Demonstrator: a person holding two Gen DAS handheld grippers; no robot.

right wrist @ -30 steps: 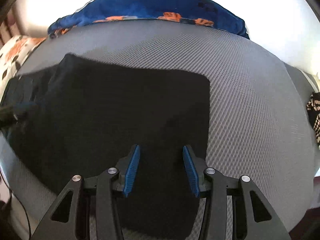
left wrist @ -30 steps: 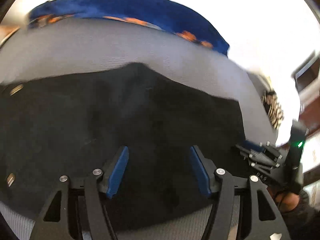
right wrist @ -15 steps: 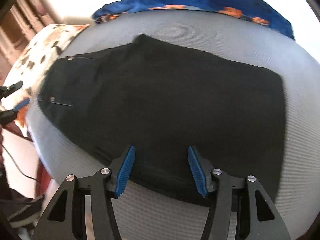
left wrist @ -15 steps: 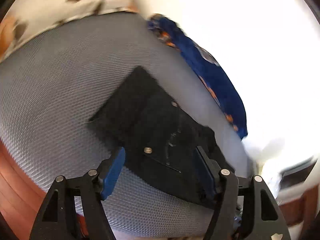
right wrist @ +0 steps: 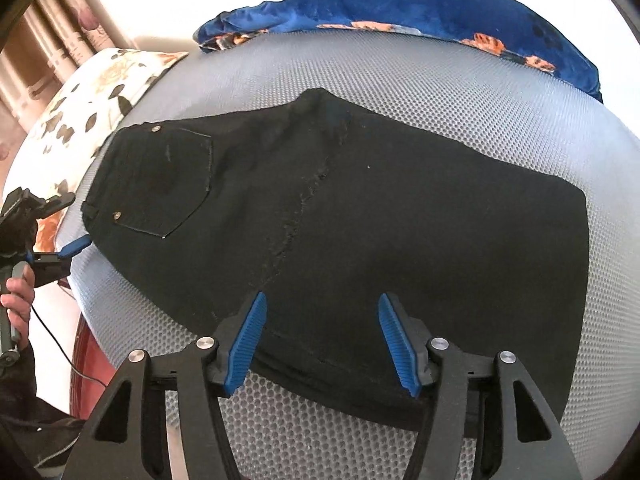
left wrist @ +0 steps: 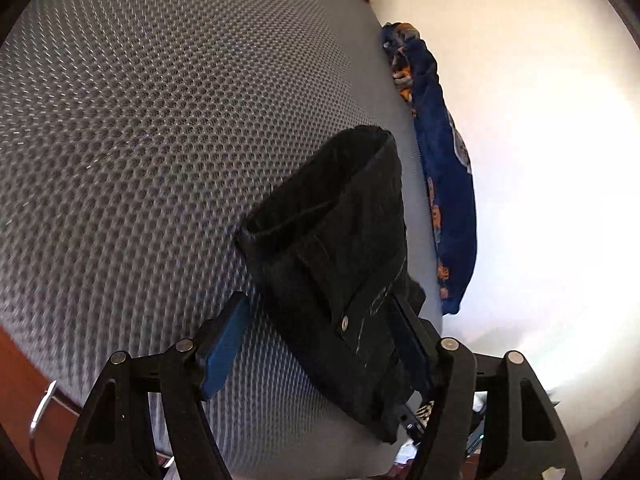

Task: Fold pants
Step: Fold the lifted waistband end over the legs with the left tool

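Note:
Black pants (right wrist: 340,216) lie folded flat on a grey mesh mattress (right wrist: 460,92), waistband and back pocket at the left. My right gripper (right wrist: 320,336) is open over the near edge of the pants, touching nothing. My left gripper (left wrist: 316,344) is open at the waistband end of the pants (left wrist: 344,248); the waistband corner lies between its jaws. The left gripper also shows in the right wrist view (right wrist: 68,240), at the pants' left edge.
A blue blanket with orange print (right wrist: 400,8) lies along the far side of the mattress, by a white wall. A floral pillow (right wrist: 88,92) sits at the left end. A wooden bed frame (left wrist: 24,380) borders the near edge.
My left gripper has moved down to the waistband end, which now lies between its jaws. My right gripper has pulled back and opened wider, so more of the pants shows.

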